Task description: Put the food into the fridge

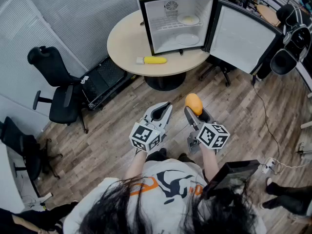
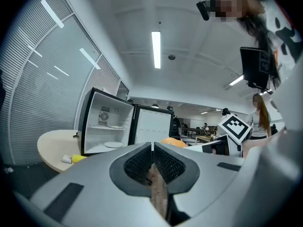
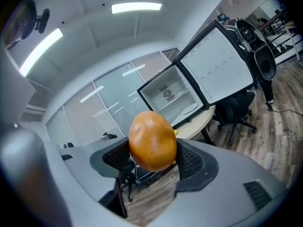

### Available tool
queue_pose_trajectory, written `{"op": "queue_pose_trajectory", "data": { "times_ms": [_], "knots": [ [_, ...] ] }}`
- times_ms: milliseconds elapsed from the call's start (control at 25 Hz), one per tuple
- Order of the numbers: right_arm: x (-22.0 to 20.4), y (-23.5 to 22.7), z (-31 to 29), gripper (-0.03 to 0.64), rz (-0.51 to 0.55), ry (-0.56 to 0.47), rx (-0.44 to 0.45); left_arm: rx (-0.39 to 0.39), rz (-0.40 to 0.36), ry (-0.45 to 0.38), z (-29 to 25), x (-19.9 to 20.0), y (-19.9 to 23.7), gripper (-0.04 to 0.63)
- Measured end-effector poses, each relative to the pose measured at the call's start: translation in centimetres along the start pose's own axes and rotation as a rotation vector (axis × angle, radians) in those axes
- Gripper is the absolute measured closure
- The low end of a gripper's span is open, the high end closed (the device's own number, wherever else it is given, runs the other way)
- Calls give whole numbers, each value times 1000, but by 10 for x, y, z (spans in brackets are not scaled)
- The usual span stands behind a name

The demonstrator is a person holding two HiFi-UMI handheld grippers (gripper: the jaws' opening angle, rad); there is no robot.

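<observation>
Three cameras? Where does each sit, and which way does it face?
Head view: worn on the head, facing steeply down at left gripper, right gripper, table, open fridge; hair and shirt show.
Left gripper view: on that gripper, along its shut jaws; the person looms at right.
Right gripper view: along jaws gripping the orange fruit.
All three share the fridge.

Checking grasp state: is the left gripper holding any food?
No, the left gripper has its jaws closed together with nothing between them.
</observation>
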State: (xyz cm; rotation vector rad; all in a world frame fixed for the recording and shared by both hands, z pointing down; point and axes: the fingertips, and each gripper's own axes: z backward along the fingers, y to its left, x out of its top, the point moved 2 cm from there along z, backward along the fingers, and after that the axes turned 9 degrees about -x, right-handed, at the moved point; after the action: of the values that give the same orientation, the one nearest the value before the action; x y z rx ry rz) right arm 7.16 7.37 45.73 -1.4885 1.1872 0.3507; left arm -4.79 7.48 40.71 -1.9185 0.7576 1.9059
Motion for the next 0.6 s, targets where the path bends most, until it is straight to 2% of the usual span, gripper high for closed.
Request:
{"op": "queue_pose_trajectory", "data": {
  "times_ms": [240, 600],
  "knots": [
    [6, -5, 4, 311, -6, -22, -31, -9, 6, 15, -4, -5, -2, 583],
    [5, -14, 11, 311, -47, -13, -17, -19, 11, 28, -11, -9, -12, 583]
  ]
}}
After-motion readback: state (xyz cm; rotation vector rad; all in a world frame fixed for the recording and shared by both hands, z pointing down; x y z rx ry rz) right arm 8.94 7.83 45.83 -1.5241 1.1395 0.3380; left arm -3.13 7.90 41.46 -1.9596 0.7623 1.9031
